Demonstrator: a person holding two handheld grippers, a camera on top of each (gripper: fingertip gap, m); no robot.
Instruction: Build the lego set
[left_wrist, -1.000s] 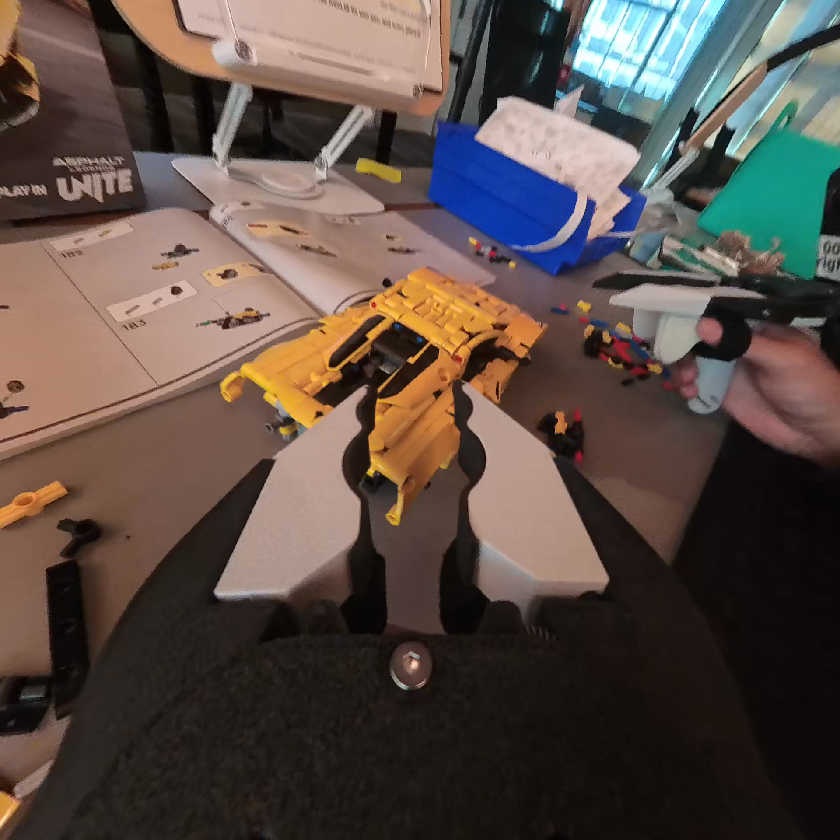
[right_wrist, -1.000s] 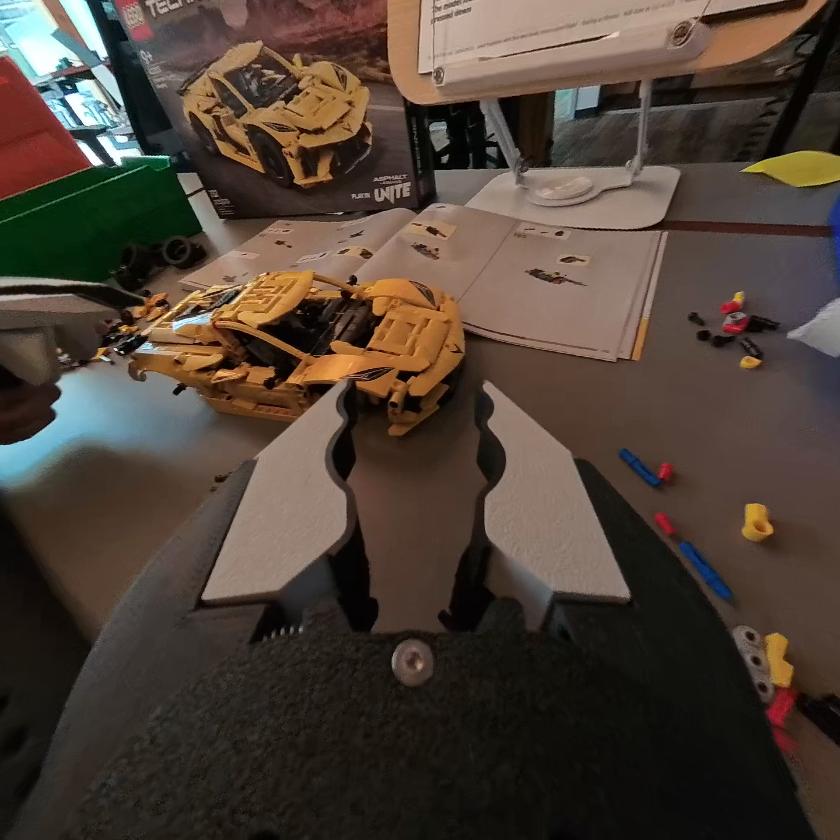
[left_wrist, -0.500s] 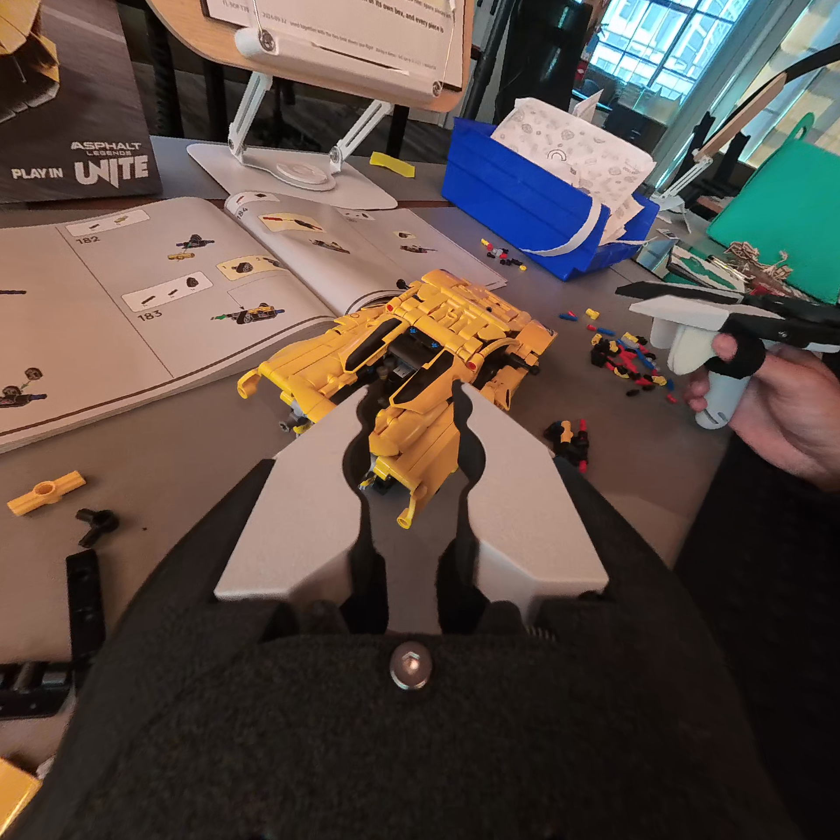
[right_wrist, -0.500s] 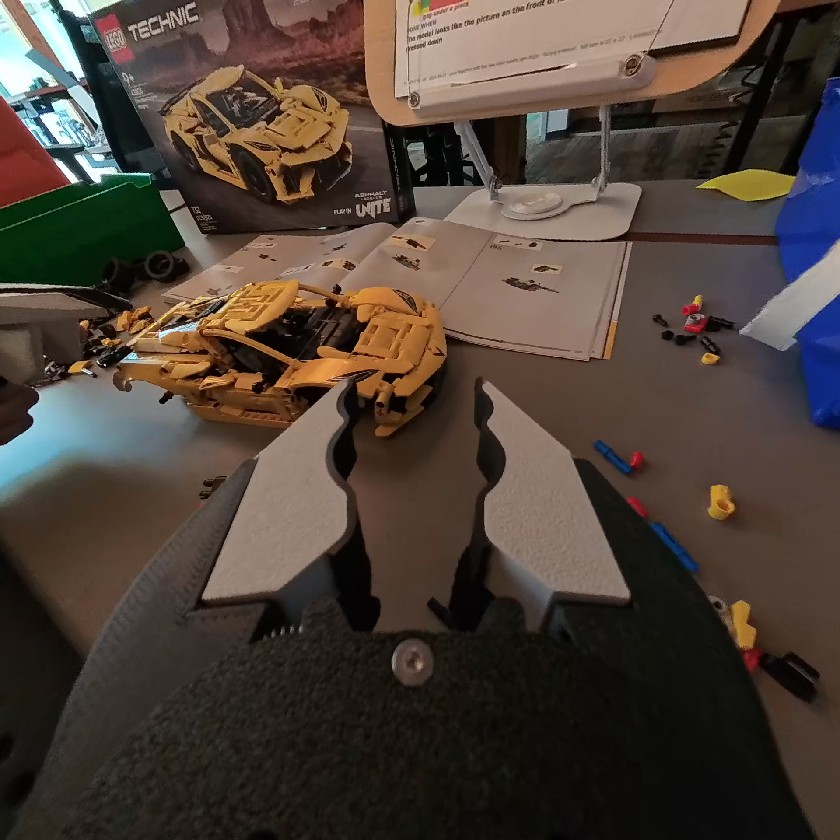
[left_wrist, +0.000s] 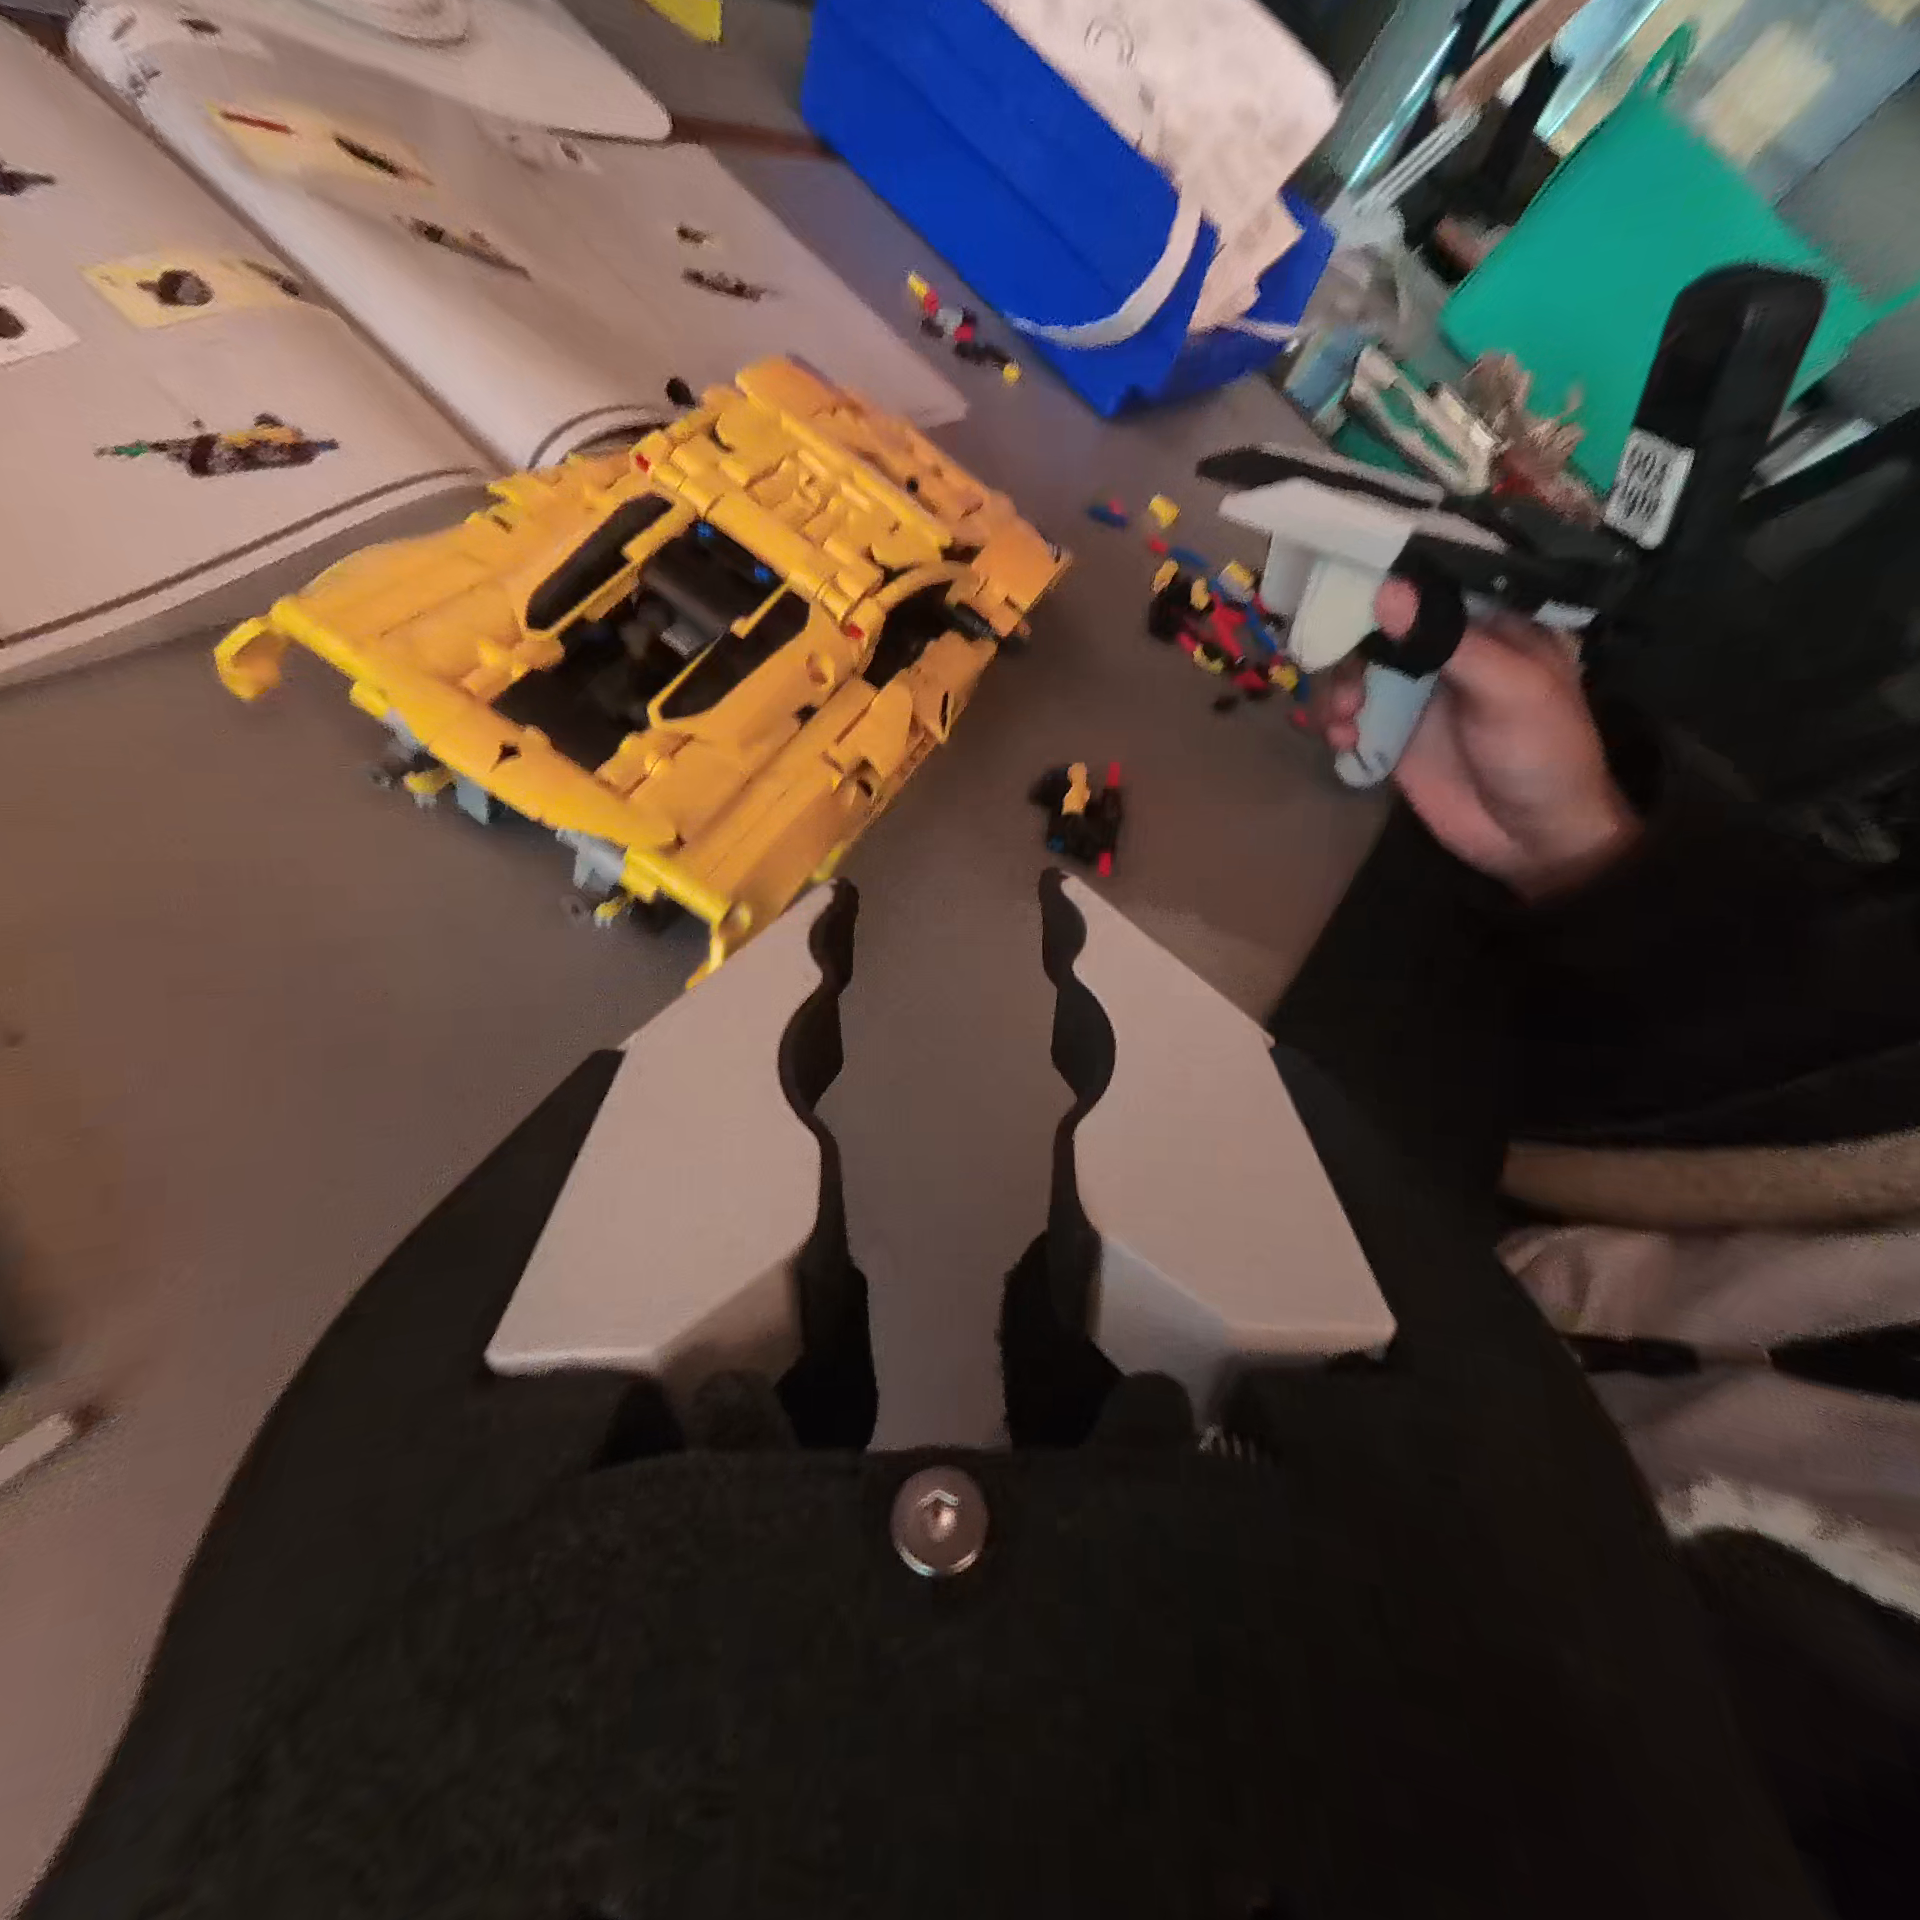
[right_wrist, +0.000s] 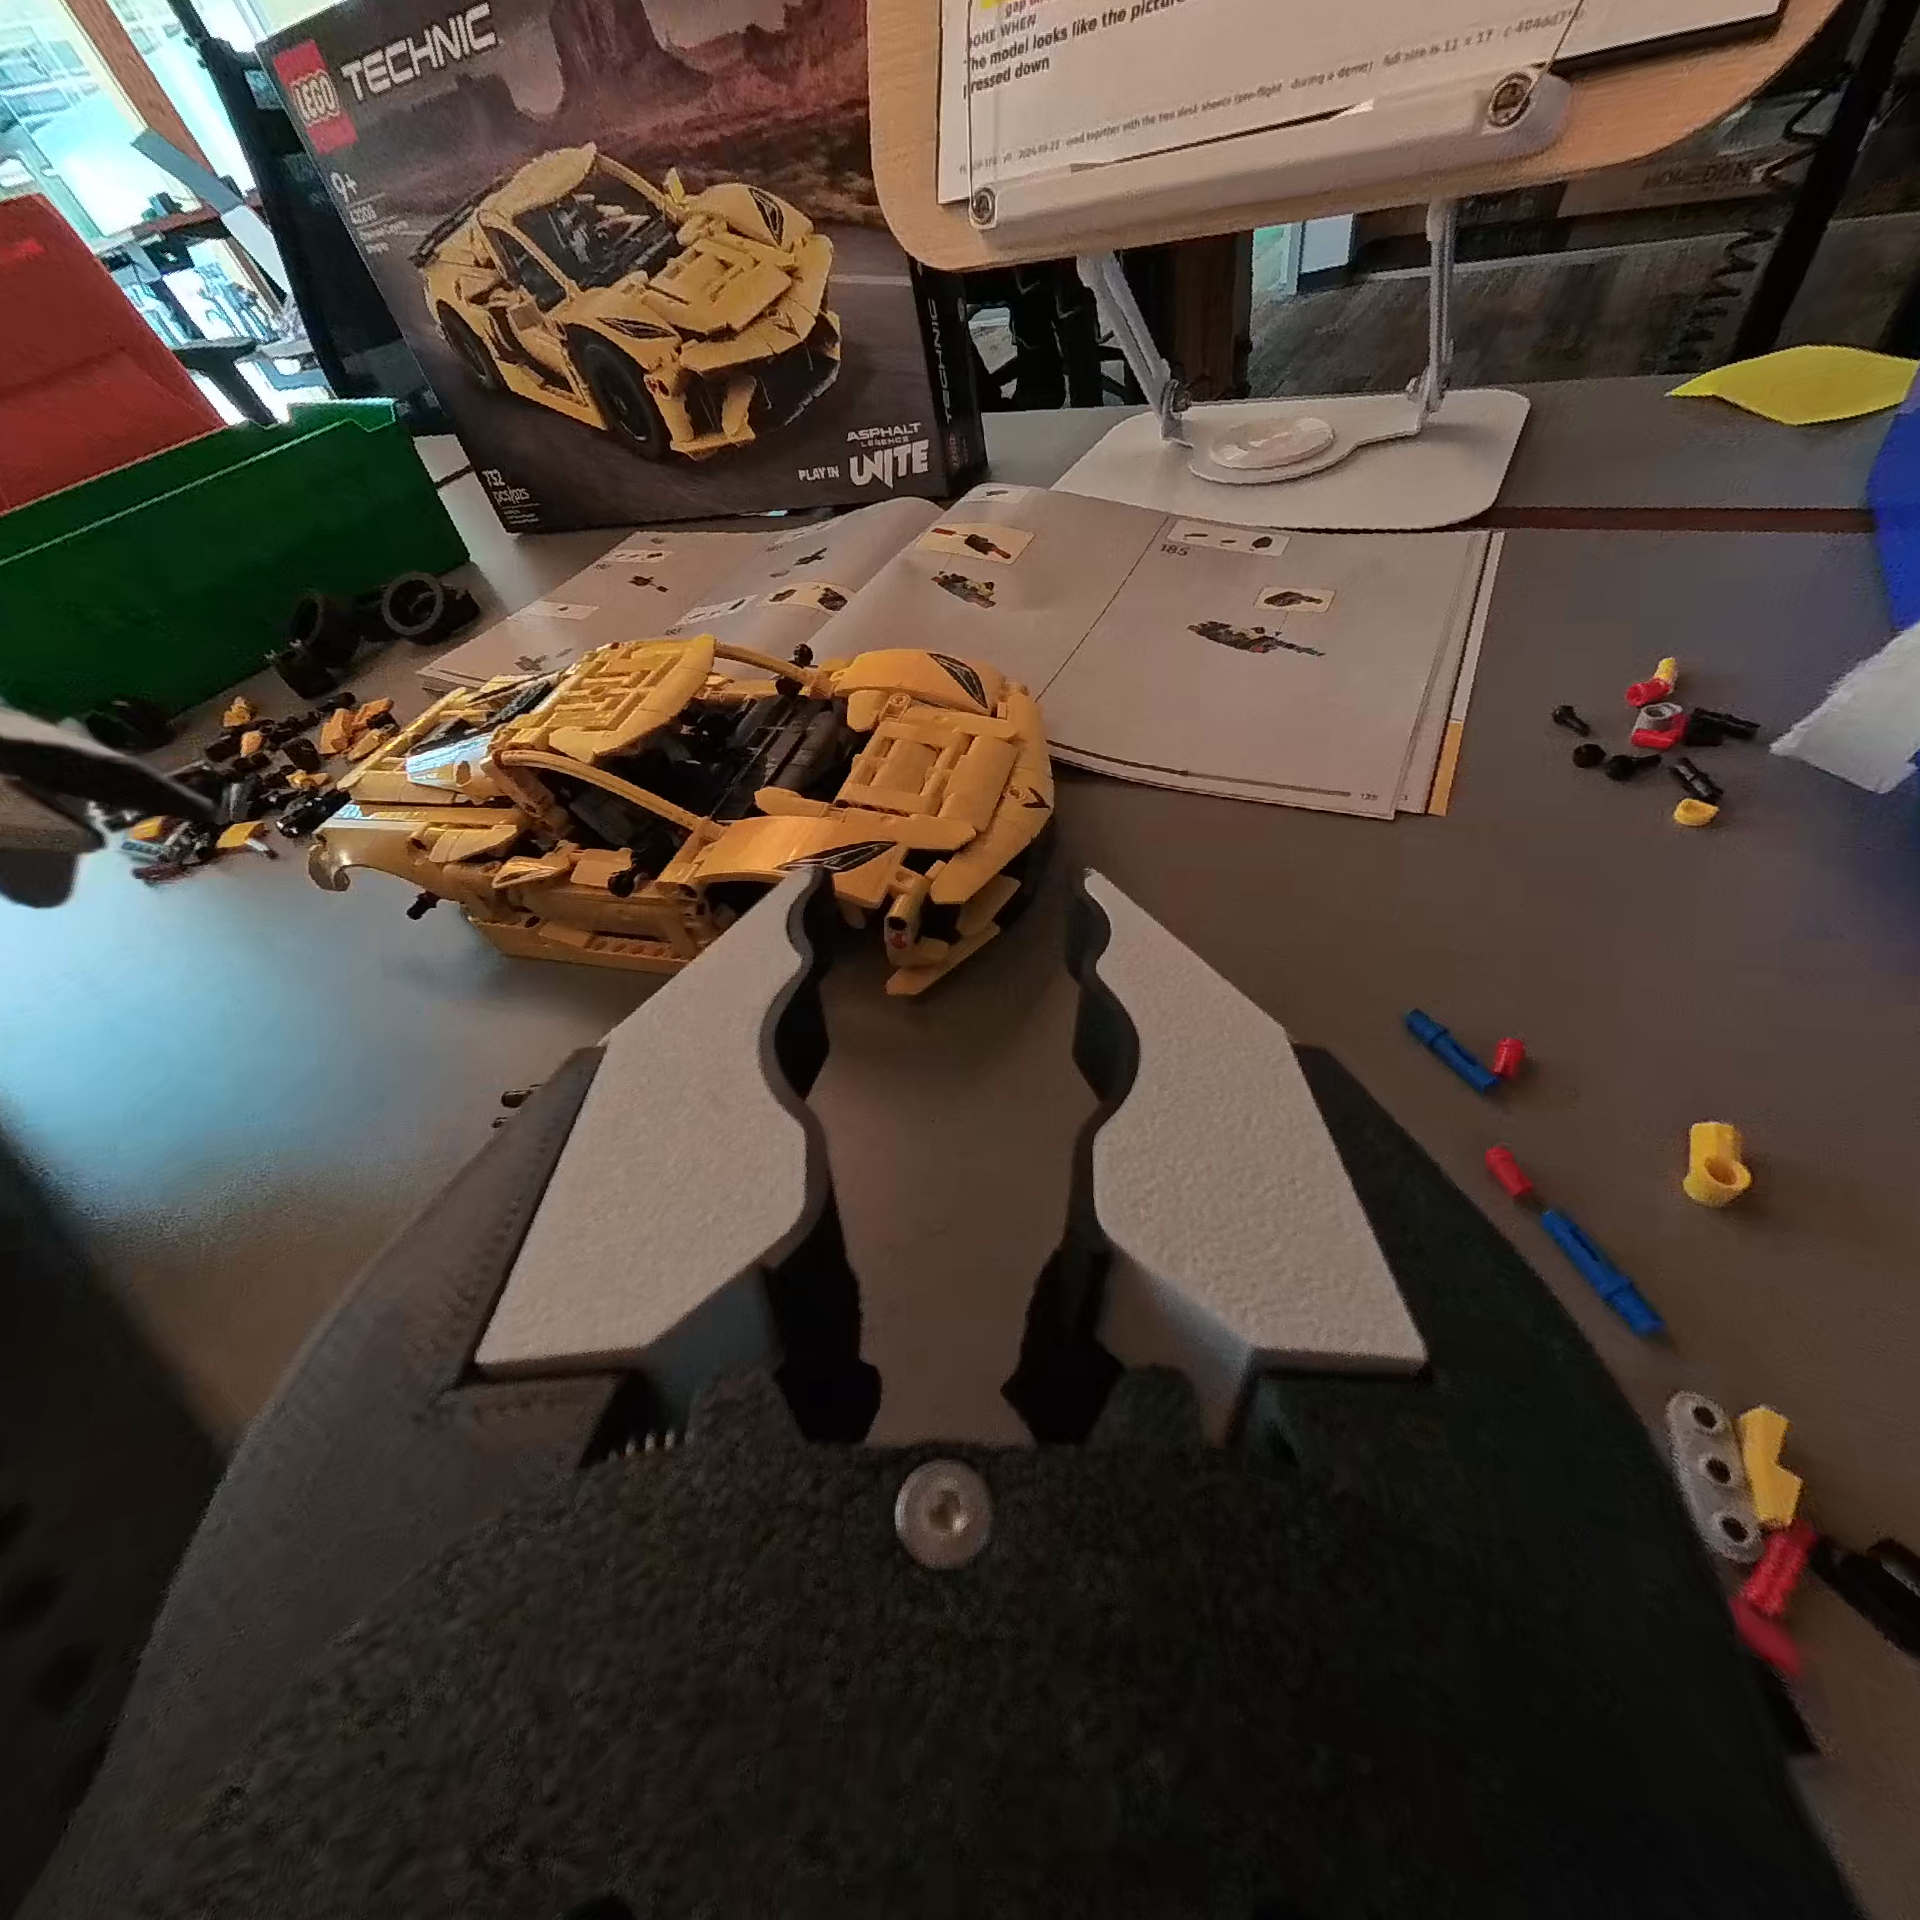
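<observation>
Sitting on the grey worktop (right_wrist: 1351, 935), the yellow lego car (right_wrist: 707, 800) is partly built, its black interior showing through gaps in the body panels. Just behind it lies the open instruction booklet (right_wrist: 1195, 644), and beyond that the set's box (right_wrist: 644, 270) stands upright beside a green bin (right_wrist: 208, 561). A white document stand (right_wrist: 1309, 447) holds a sheet above the booklet.

In the right wrist view the right gripper (right_wrist: 945, 894) hovers with its two grey fingers spread apart and nothing between them; its left fingertip overlaps the near side of the car in the picture, though whether it touches cannot be told. Loose pieces lie to the right of it: blue pins (right_wrist: 1590, 1268), a yellow connector (right_wrist: 1714, 1164) and small red pins. More small black and yellow parts (right_wrist: 260, 758) lie scattered by the car's far end, near black tyres (right_wrist: 416, 608).

In the left wrist view, which is blurred, the left gripper (left_wrist: 945, 894) is likewise released and empty, pointing at bare worktop just beside the car's (left_wrist: 665, 644) near corner. A hand (left_wrist: 1486, 748) holds the other gripper's handle off to the right, above a cluster of small parts (left_wrist: 1216, 623). A blue bin (left_wrist: 1039, 208) with paper in it sits at the back.
</observation>
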